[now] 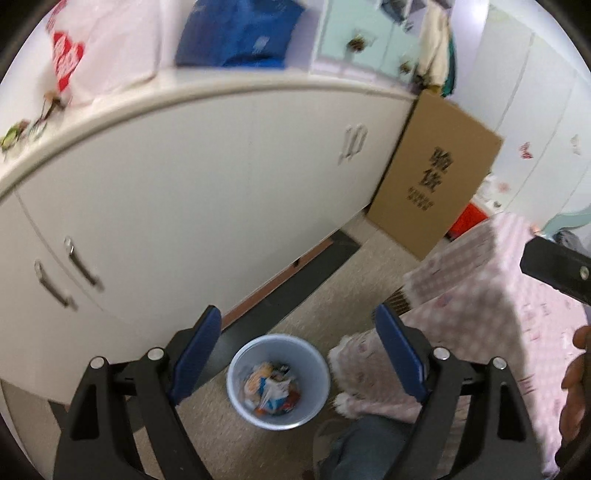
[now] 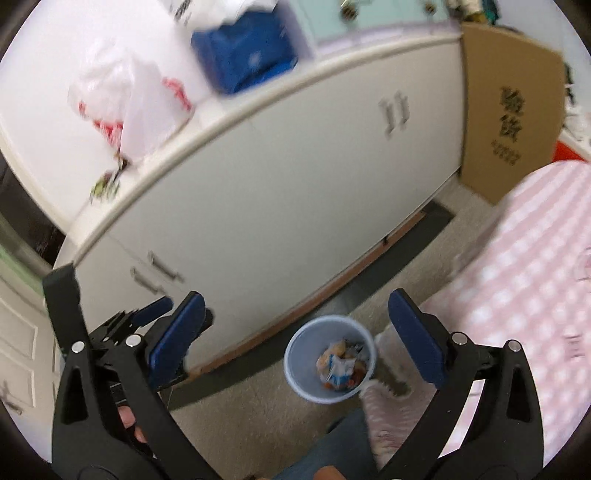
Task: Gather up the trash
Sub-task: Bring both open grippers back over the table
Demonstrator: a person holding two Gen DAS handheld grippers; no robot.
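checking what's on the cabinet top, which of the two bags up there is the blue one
The blue bag is the one nearer the cardboard box end of the cabinet. The other, the white plastic bag, has red print and lies farther from the box.

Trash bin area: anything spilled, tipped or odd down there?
Nothing stands out. The bin stands upright on the floor with wrappers inside; no litter shows on the carpet around it.

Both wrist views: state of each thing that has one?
Left gripper: open, empty.
Right gripper: open, empty.
Bin: upright on the floor, no lid, wrappers in the bottom.
Cabinet doors: shut.
Cardboard box: leaning beside the cabinet.
Plastic bag: on the cabinet top.
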